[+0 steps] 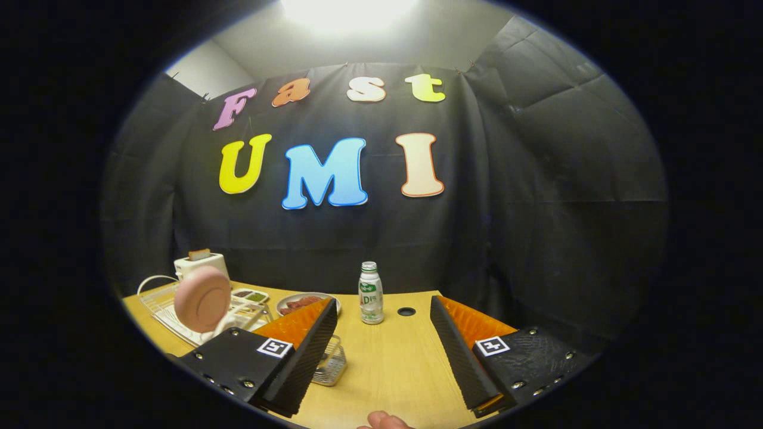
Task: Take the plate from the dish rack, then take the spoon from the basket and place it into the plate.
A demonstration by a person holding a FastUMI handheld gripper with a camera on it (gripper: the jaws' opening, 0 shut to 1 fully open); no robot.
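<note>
A pink plate stands on edge in a white wire dish rack on the wooden table, to the left of and beyond my left finger. A small wire basket sits on the table right behind the left finger, mostly hidden by it; I cannot make out the spoon. My gripper is open above the table, with nothing but bare tabletop between its fingers.
A white toaster with bread stands behind the rack. A small tray and a dish of reddish food lie beyond the left finger. A bottle stands ahead, a cable hole beside it. A fingertip shows close below.
</note>
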